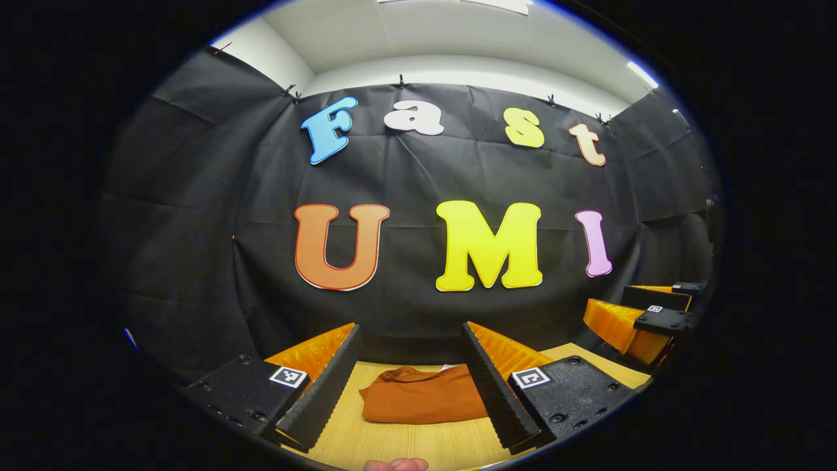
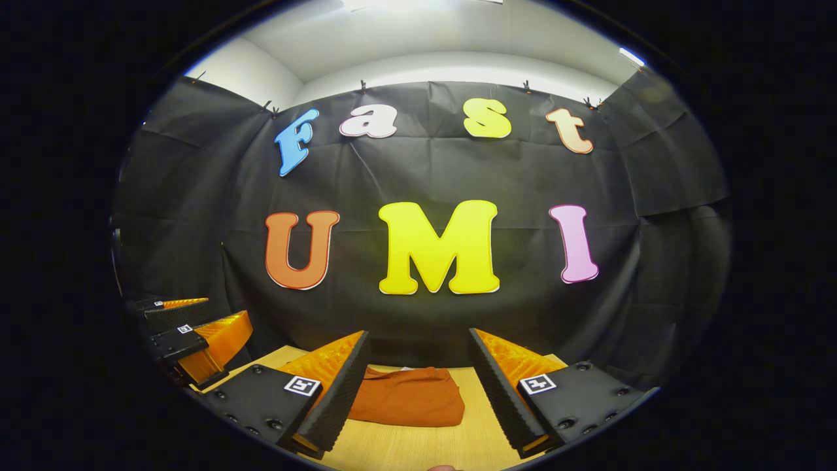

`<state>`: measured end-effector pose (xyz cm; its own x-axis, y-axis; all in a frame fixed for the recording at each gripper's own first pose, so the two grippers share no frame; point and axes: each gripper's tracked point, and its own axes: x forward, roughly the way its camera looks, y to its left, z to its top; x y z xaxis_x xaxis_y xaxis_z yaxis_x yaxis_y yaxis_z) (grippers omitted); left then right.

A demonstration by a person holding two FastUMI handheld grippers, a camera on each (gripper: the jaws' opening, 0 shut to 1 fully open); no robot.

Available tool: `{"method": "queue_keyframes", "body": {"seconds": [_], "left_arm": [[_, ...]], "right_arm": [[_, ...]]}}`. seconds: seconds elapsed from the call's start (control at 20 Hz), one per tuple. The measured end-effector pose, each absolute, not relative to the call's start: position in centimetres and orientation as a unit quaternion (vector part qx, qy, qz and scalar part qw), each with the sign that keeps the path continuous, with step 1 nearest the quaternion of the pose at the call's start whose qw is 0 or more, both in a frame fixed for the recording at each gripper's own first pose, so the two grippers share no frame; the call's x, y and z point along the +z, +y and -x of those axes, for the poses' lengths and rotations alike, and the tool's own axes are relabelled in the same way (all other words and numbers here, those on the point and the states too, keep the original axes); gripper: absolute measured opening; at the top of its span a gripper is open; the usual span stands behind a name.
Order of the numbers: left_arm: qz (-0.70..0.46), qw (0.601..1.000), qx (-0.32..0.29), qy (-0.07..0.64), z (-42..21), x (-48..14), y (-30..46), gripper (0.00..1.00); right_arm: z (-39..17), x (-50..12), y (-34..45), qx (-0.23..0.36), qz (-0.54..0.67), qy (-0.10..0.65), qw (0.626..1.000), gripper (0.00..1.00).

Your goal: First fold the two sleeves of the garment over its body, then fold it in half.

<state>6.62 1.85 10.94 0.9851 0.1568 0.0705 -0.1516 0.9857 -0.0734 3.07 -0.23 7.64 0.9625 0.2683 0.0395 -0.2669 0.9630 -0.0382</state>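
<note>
On the wooden bench (image 1: 405, 441), low in frame, the garment (image 1: 425, 396) appears folded; both grippers, left (image 1: 409, 386) and right (image 2: 415, 386), hover wide open, empty.

Nothing I can read here. Small square black-and-white marker tags (image 1: 288, 376) sit on my finger blocks, patterns rather than words. The rust-coloured garment (image 2: 409, 404) carries no legible label.

We see a light wooden counter (image 1: 418, 441) running up to the black cloth wall. A rust-orange garment (image 1: 425, 396) lies directly on it in a compact bundle, near the wall's foot. Bare wood lies on the nearer side of the garment.
</note>
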Motion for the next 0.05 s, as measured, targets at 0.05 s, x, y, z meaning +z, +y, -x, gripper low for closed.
{"method": "queue_keyframes", "body": {"seconds": [0.05], "left_arm": [[0.033,0.996,0.078,-0.037,-6.59,10.89,1.89,0.98]], "right_arm": [[-3.23,7.36,-0.25,0.134,0.016,-0.019,0.991,0.94]]}}
